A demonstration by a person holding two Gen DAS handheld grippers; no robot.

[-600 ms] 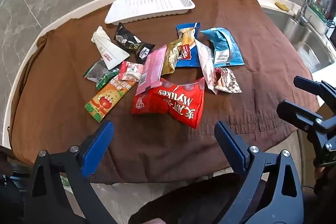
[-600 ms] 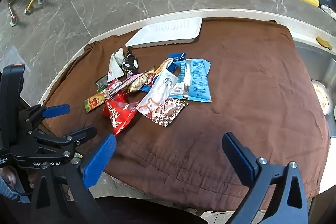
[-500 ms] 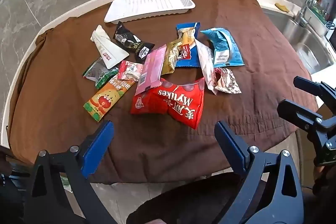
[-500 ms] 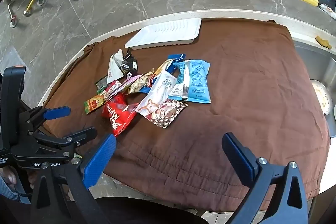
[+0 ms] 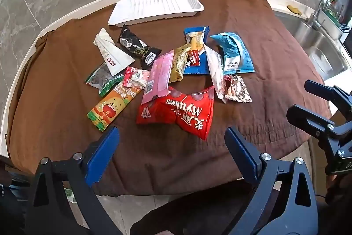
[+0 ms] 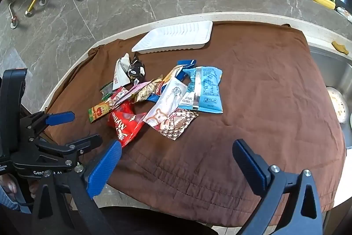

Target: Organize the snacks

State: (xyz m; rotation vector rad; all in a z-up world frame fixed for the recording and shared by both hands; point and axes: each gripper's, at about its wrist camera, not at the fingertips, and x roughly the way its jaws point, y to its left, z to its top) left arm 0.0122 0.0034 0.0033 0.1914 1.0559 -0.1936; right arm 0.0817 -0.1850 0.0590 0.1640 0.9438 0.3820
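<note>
No snack is picked up yet. The snacks (image 5: 176, 76) lie in a heap just in front of the white tray (image 5: 156, 7). The left gripper (image 5: 171, 147) and right gripper (image 6: 176, 158) are spread wide, holding nothing. Next, one must reach down and pinch a packet.

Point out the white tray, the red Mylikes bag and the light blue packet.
white tray (image 5: 154, 4), left wrist view, ribbed floor.
red Mylikes bag (image 5: 184, 112), left wrist view, printed front.
light blue packet (image 6: 204, 89), right wrist view, printed back.

Black-framed tool (image 5: 171, 151) with blue ribbed pads (image 6: 103, 171), silver screws, white lettering.
</note>
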